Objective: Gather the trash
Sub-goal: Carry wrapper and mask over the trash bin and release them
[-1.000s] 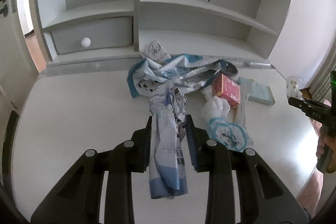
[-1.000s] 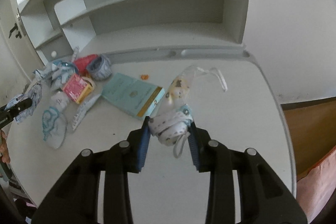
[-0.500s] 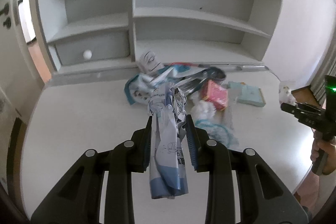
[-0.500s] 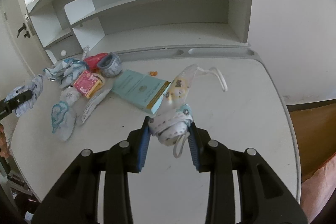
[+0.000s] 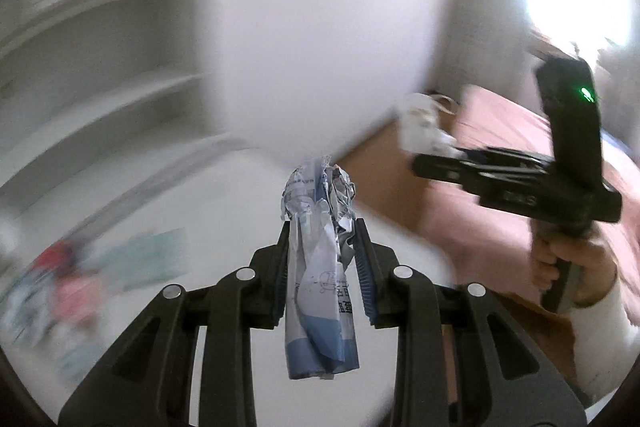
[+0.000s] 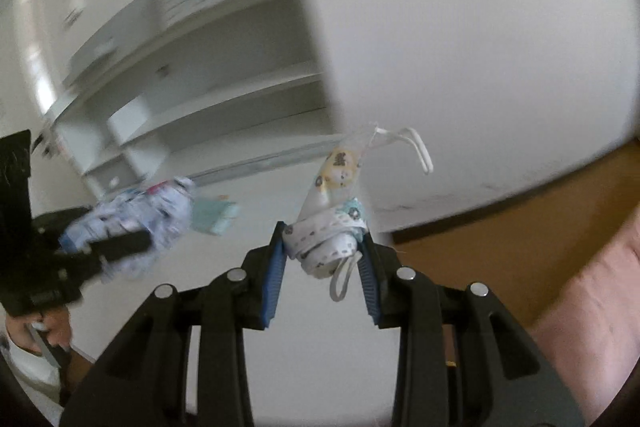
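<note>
The left gripper is clamped on a crumpled wrapper, the right gripper on a face mask. Both loads look mid-carry; next comes finding a bin, none visible.

Heavy motion blur, fisheye edges, bright window glare upper right.

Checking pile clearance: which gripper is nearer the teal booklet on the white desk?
Left, judging from a blurred frame. The left gripper shows the teal booklet low to its left; the right gripper sees it smaller, beyond the other gripper.
</note>
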Available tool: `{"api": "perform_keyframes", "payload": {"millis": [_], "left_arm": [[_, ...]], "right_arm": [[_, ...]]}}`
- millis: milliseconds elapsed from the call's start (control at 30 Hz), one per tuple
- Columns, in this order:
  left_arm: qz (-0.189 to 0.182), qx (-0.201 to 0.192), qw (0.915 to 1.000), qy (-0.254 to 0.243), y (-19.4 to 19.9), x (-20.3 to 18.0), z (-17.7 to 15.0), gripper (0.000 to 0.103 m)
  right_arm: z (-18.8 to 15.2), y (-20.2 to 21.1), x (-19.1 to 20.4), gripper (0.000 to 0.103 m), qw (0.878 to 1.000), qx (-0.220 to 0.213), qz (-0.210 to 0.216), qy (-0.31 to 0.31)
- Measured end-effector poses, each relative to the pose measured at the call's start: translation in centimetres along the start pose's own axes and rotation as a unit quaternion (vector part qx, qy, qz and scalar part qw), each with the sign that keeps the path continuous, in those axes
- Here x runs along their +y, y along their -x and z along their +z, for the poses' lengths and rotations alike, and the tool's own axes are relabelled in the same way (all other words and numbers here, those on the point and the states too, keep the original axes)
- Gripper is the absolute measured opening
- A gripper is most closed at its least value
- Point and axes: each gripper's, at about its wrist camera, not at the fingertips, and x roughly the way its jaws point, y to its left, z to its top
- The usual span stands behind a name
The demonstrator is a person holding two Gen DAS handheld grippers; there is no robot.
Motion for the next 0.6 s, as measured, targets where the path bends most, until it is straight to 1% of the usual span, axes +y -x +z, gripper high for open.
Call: {"api": "perform_keyframes", "payload": {"millis": [33,100,133,167,200,233,267,300,333,367,433,467,500,533,567,600], "left_arm": [[-0.038,0.008,0.999,-0.021,-1.8,-2.7,0.6,0.029],[-0.086,0.025,0.9949,-0.046,-4.4,-6.3,1.0,0.029],[-0.107,0.036,0.992,-0.058,-5.7,-8.0,0.9,0.029],[-0.13,0.053,0.9876,-0.07,-7.5,-10.1,0.4,0.029],[-0.15,0.073,0.9829,-0.078,-9.3,-11.8,-0.3,0.029],[-0.172,0.103,0.9764,-0.082,-11.7,-13.7,-1.5,0.029],[-0.181,0.121,0.9725,-0.083,-13.3,-14.7,-2.4,0.029],[-0.189,0.148,0.9671,-0.084,-15.7,-15.9,-3.9,0.029],[-0.193,0.173,0.9621,-0.083,-17.8,-16.8,-5.5,0.029],[-0.196,0.208,0.9549,-0.08,-20.8,-17.8,-7.7,0.029],[-0.182,0.264,0.9442,-0.077,-26.0,-18.9,-11.6,0.029],[-0.171,0.296,0.9372,-0.07,-29.0,-19.0,-13.9,0.029],[-0.154,0.327,0.9303,-0.064,-32.0,-18.9,-16.2,0.029],[-0.147,0.35,0.9237,-0.054,-34.0,-18.5,-17.6,0.029],[-0.129,0.38,0.9146,-0.046,-36.5,-17.8,-19.7,0.029],[-0.111,0.405,0.9063,-0.046,-38.7,-17.3,-21.3,0.029]], "right_arm": [[-0.4,1.1,-1.7,0.034,1.0,0.0,-0.02,-0.014],[-2.0,3.0,-5.9,0.034,0.997,0.009,-0.051,-0.056],[-2.9,3.5,-7.6,0.034,0.995,0.015,-0.057,-0.076],[-4.4,3.6,-10.1,0.034,0.992,0.029,-0.064,-0.106],[-5.5,3.4,-11.5,0.034,0.989,0.04,-0.068,-0.124],[-6.9,3.0,-13.1,0.034,0.985,0.054,-0.073,-0.144],[-9.1,1.8,-15.4,0.034,0.979,0.075,-0.079,-0.173],[-10.6,0.9,-17.0,0.034,0.974,0.09,-0.08,-0.194],[-12.4,-0.2,-18.6,0.034,0.967,0.106,-0.078,-0.217],[-15.2,-2.3,-20.9,0.034,0.955,0.129,-0.074,-0.256],[-19.2,-5.5,-23.3,0.034,0.938,0.159,-0.064,-0.302],[-22.3,-8.0,-24.8,0.034,0.922,0.185,-0.059,-0.334],[-24.2,-9.7,-25.6,0.034,0.912,0.204,-0.053,-0.352],[-26.8,-11.9,-26.4,0.034,0.897,0.226,-0.047,-0.376],[-28.6,-13.3,-26.6,0.034,0.887,0.241,-0.045,-0.392],[-31.3,-15.4,-27.1,0.034,0.869,0.265,-0.04,-0.417]]}}
